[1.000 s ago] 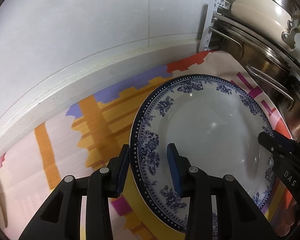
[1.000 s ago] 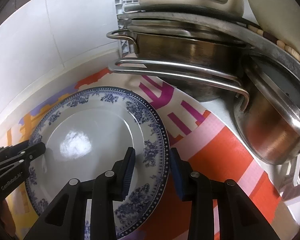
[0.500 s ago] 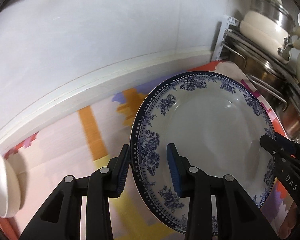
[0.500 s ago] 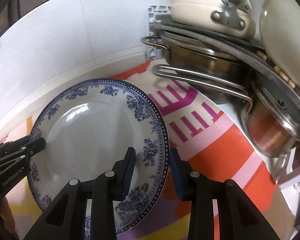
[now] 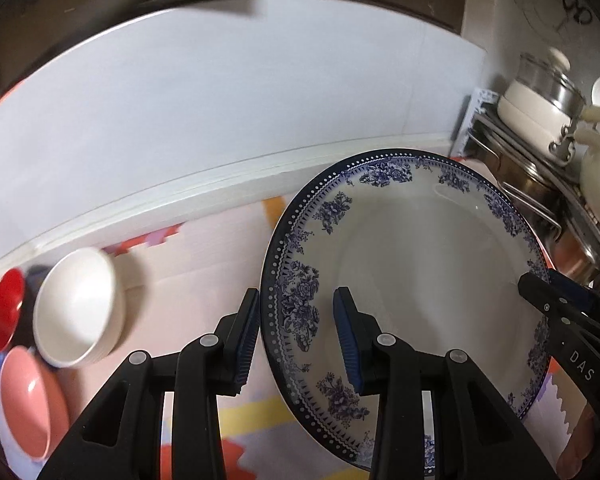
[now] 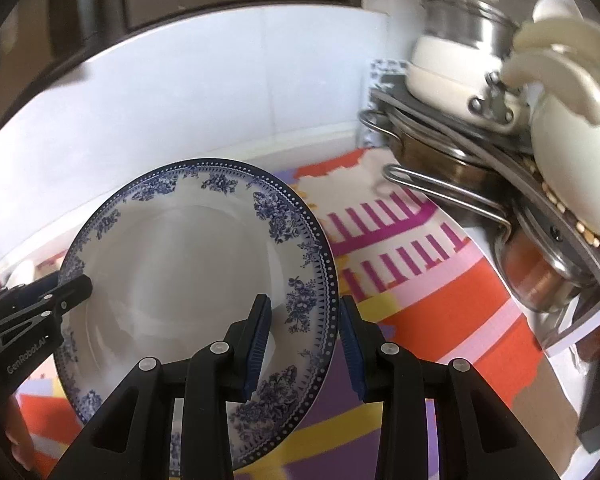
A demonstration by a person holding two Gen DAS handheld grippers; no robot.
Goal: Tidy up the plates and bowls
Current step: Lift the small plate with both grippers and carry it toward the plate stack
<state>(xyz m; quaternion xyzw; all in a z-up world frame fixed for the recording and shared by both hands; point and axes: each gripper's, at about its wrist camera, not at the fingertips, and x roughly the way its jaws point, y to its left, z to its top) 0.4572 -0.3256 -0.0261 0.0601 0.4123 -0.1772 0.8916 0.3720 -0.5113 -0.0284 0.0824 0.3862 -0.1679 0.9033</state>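
Left wrist view: left gripper has its jaws straddling the left rim of the blue-patterned plate, pads near the rim, grip contact not clear. Right gripper straddles the opposite rim likewise. Plate is tilted above the colourful mat. White bowl, red bowl and pink bowl sit far left; pots stacked at right

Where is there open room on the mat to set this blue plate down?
The plain pink stretch of mat between the white bowl and the held blue plate looks free. The striped mat in front of the steel pots is bare too. The far left is crowded with bowls.
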